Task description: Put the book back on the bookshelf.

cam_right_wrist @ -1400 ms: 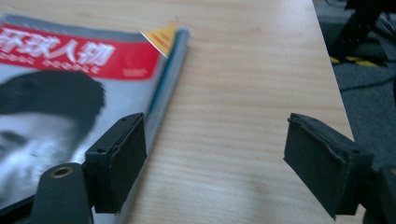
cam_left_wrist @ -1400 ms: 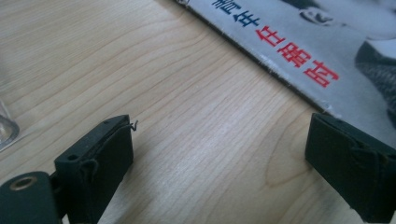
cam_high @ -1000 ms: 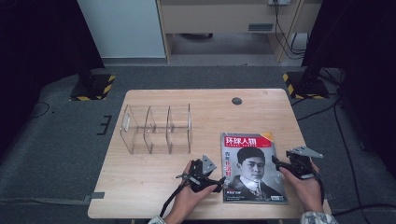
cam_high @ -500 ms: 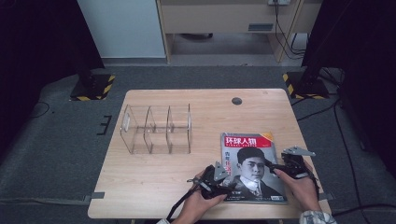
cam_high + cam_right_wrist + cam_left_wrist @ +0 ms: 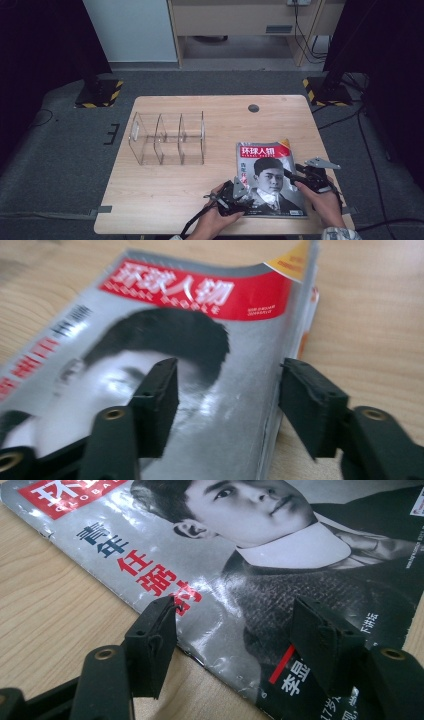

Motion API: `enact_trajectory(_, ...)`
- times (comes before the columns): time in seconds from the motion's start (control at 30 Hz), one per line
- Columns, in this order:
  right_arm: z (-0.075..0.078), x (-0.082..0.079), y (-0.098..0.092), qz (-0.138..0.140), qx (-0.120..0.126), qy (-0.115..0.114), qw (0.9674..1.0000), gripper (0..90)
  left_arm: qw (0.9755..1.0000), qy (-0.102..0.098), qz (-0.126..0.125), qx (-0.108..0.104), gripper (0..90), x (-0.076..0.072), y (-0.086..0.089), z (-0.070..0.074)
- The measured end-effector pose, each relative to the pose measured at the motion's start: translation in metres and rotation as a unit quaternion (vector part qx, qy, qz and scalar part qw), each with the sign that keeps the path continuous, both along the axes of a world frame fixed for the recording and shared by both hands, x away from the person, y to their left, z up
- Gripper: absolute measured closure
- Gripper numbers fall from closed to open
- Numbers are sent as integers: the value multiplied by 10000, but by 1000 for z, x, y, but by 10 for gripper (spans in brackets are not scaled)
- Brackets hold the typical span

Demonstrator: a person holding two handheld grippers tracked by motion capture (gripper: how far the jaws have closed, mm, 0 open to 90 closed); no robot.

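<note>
Both grippers part-open, just closing, gripping nothing: left gripper [image 5: 239, 192] straddling the near-left edge of the one magazine [image 5: 270, 177], right gripper [image 5: 300, 179] straddling its right edge. Beyond the left gripper, one clear acrylic rack [image 5: 167, 138] with three compartments. Underneath, one pale wooden table [image 5: 165, 195] on grey carpet [image 5: 60, 165], dark surroundings.

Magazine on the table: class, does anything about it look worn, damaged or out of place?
Yes. The magazine has a creased, crinkled cover, and the edge facing the left tongs is rough and chipped. Its upper corner curls off the table.
</note>
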State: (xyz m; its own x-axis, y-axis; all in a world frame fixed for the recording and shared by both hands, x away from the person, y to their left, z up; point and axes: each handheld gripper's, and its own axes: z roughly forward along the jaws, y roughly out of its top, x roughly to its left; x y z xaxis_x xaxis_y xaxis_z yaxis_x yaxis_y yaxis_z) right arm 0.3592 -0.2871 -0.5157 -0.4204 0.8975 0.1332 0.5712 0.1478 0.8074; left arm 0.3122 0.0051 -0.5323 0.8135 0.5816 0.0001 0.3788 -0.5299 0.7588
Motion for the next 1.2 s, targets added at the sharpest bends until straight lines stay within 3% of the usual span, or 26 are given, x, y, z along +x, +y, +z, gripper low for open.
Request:
enact_trajectory(0.03, 0, 0, 0, 0, 0, 0, 10000, 468, 10000, 0, 0, 0, 346, 0, 0, 0)
enact_trajectory(0.07, 7, -6, 2, 144, 238, -128, 9995, 506, 10000, -2, 18, -17, 346, 0, 0, 0)
enact_trajectory(0.1, 9, -8, 3, 194, 314, -150, 9992, 523, 10000, -2, 18, -17, 346, 0, 0, 0)
enact_trajectory(0.2, 10, -10, 7, 408, 329, -160, 9985, 524, 10000, -10, 13, -30, 346, 0, 1, -1)
enact_trajectory(0.23, 6, -9, 11, 449, 113, -159, 9988, 483, 10000, -12, 10, -37, 345, 0, 1, -1)
enact_trajectory(0.3, 3, -5, 10, 287, -96, -132, 9995, 412, 10000, -17, 13, -40, 345, 0, 1, -1)
enact_trajectory(0.33, 1, -3, 7, 225, -159, -4, 9996, 394, 10000, -24, 19, -39, 345, -1, 1, -1)
enact_trajectory(0.37, 1, -3, 7, 225, -159, -4, 9996, 394, 10000, -24, 19, -39, 345, -1, 1, -1)
enact_trajectory(0.4, -6, -1, 3, 181, -92, 229, 9995, 376, 10000, -26, 26, -41, 345, -1, 1, -1)
enact_trajectory(0.5, -9, 0, 3, 209, -119, 389, 9990, 403, 10000, -25, 28, -42, 345, -1, 1, -1)
enact_trajectory(0.53, -9, -1, 4, 236, -170, 374, 9989, 448, 10000, -22, 29, -42, 345, -1, 1, -1)
enact_trajectory(0.57, -3, -6, 4, 300, -137, 184, 9993, 526, 10000, -9, 28, -51, 345, 0, 1, -1)
enact_trajectory(0.6, -3, -6, 4, 300, -137, 184, 9993, 526, 10000, -9, 28, -51, 345, 0, 1, -1)
enact_trajectory(0.63, 4, -12, 6, 482, -43, -35, 9988, 548, 10000, 5, 26, -48, 345, 0, 1, -1)
enact_trajectory(0.67, 5, -14, 8, 549, -32, -67, 9985, 549, 10000, 2, 28, -47, 345, 0, 1, -1)
enact_trajectory(0.8, -1, -8, 13, 598, -169, 127, 9980, 503, 10000, -13, 47, -47, 345, -1, 0, -1)
enact_trajectory(0.87, -9, -1, 16, 624, -298, 359, 9970, 477, 10000, -13, 52, -50, 345, -1, 0, -1)
enact_trajectory(0.97, -8, 1, 16, 645, -249, 385, 9969, 505, 10000, -4, 60, -50, 345, -1, 0, -1)
enact_trajectory(1.03, -2, -3, 15, 738, -225, 194, 9968, 599, 10000, -4, 77, -30, 345, -1, 0, -1)
enact_trajectory(1.1, 0, -4, 15, 794, -182, 121, 9966, 609, 10000, -5, 73, -30, 345, -1, 0, -1)
enact_trajectory(1.17, 2, -5, 18, 832, -176, 59, 9964, 590, 10000, -5, 74, -30, 346, -1, 0, -1)
enact_trajectory(1.2, -2, -3, 23, 816, -305, 213, 9960, 499, 10000, -4, 75, -28, 345, -1, 0, -1)
